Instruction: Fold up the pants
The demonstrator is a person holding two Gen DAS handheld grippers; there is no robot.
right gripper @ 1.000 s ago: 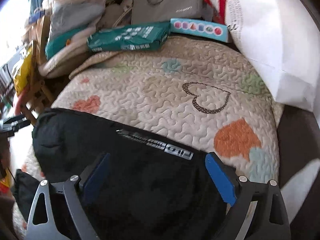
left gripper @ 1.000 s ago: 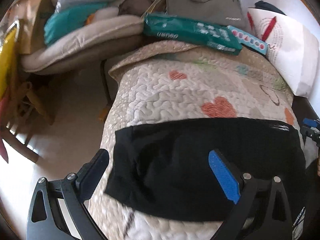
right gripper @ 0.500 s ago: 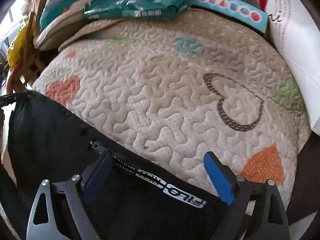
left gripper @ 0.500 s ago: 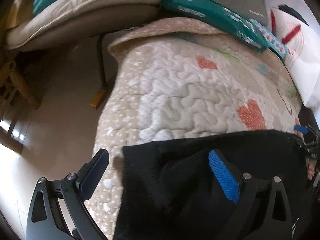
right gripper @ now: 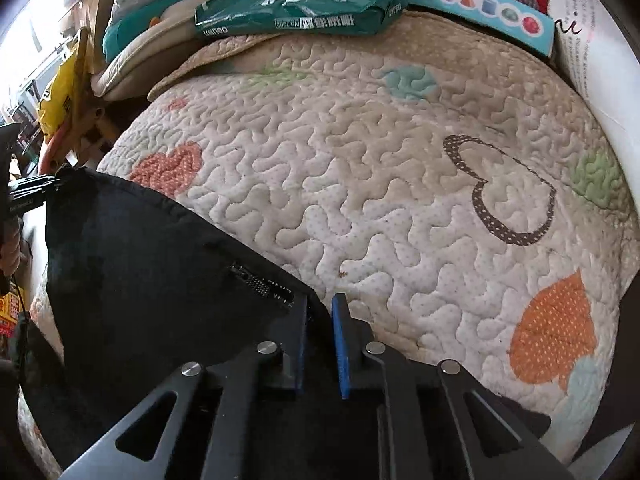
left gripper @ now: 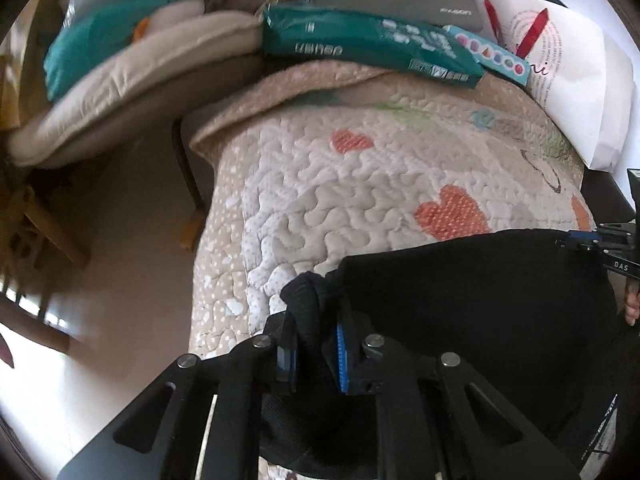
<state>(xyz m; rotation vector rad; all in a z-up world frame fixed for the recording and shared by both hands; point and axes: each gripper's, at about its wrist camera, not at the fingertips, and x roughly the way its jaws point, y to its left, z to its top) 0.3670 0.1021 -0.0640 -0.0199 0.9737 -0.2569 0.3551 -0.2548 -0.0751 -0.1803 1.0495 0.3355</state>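
The black pants point(left gripper: 472, 300) lie across the near edge of a quilted bedspread point(left gripper: 360, 184) patterned with hearts, filling the 4 to 6 o'clock part of the left wrist view and the 7 to 9 o'clock part of the right wrist view.

In the left wrist view, the left hand-held gripper point(left gripper: 316, 344) is clenched on a bunched corner of the pants; the fabric rises in a dark knot between the blue pads point(left gripper: 341, 356). This view alone shows the floor point(left gripper: 132, 240) at 9 o'clock, beside the bedspread's hanging side, and a beige cushion point(left gripper: 132, 80) at 11 o'clock. At 3 o'clock the other gripper's tip meets the far corner of the pants, with part of a hand point(left gripper: 632, 304) just below it.

In the right wrist view, the right hand-held gripper point(right gripper: 320, 340) is clamped on the pants' edge at 6 o'clock, the cloth caught between its pads. Only this view shows the zipper point(right gripper: 252, 280) just left of the jaws, a brown dotted heart outline point(right gripper: 512, 192) at 3 o'clock and an orange heart point(right gripper: 552, 332) at 4 o'clock. The left gripper's tip appears at 9 o'clock on the opposite corner.

Both views show a green package point(right gripper: 296, 8) and a light blue box point(right gripper: 480, 4) at 12 o'clock along the bedspread's far edge.
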